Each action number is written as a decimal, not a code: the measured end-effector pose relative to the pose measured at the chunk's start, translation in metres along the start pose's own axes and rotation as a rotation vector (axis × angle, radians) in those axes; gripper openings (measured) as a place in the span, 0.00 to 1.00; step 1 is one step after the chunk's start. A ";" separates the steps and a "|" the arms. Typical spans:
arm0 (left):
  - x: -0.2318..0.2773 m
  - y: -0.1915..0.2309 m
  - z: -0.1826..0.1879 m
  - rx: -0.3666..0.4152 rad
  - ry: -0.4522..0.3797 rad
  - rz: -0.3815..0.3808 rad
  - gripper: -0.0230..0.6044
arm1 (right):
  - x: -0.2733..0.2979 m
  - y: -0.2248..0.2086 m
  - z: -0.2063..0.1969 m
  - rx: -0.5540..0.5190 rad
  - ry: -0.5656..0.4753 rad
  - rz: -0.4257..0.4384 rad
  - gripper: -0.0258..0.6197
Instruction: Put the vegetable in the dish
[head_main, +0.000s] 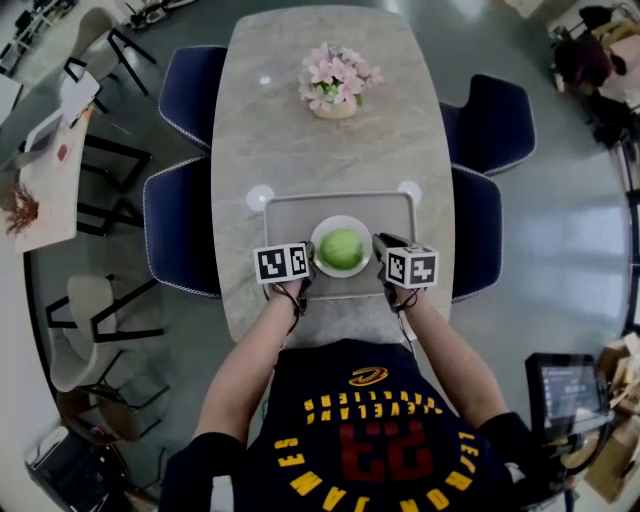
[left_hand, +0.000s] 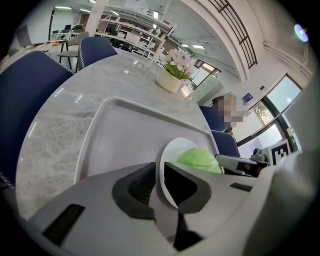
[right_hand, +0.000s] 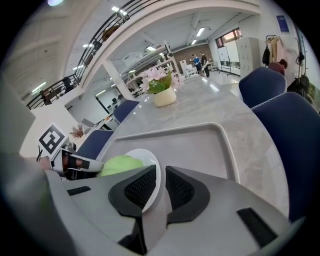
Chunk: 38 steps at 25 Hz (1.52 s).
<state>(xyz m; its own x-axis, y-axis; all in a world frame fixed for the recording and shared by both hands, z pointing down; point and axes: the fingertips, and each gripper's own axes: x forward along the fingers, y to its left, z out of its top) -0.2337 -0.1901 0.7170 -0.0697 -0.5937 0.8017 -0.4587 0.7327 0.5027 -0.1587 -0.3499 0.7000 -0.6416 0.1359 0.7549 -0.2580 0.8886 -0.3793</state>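
Big open office hall w/ a long pale stone desk (head_main: 330, 150) down the middle and dark blue chairs (head_main: 180, 225) along both sides. At the desk's far end is a pot of pink flowers (head_main: 336, 80). Near my end lies a grey tray (head_main: 290, 205), flat on the desk.

On the tray sits a white dish (head_main: 341, 221), upright, approx. mid-tray and close to the near rim. The vegetable (head_main: 341, 248), a round pale green head, lies inside the dish and fills most of it.

I've got the left tool (head_main: 308, 262) at the dish's left edge and the right tool (head_main: 378, 255) at its right edge, so the dish is between the two.

Left gripper view: the left tool (left_hand: 160, 182) has its jaws narrow, pinched on the dish (left_hand: 175, 150) rim, w/ the vegetable (left_hand: 200, 160) just past it.

Right gripper view: same on the other side. The right tool (right_hand: 159, 187) has its jaws narrow and closed on the dish (right_hand: 145, 156) rim, w/ the vegetable (right_hand: 120, 165) to the left of the jaws. The tray (right_hand: 200, 145) wall runs beyond, and the flowers (right_hand: 160, 87) stand farther back.
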 end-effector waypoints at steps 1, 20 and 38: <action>-0.003 0.000 0.001 -0.004 -0.013 -0.002 0.12 | -0.003 0.001 0.002 -0.001 -0.014 0.002 0.13; -0.097 -0.044 0.015 -0.044 -0.327 -0.197 0.08 | -0.072 0.061 0.029 0.089 -0.248 0.276 0.05; -0.183 -0.138 0.010 0.201 -0.463 -0.361 0.06 | -0.146 0.125 0.044 0.065 -0.397 0.403 0.05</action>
<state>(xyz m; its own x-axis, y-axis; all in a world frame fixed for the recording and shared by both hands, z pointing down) -0.1663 -0.1862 0.4975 -0.2357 -0.9080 0.3464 -0.6799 0.4087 0.6088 -0.1286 -0.2775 0.5188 -0.9177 0.2721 0.2894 0.0276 0.7704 -0.6370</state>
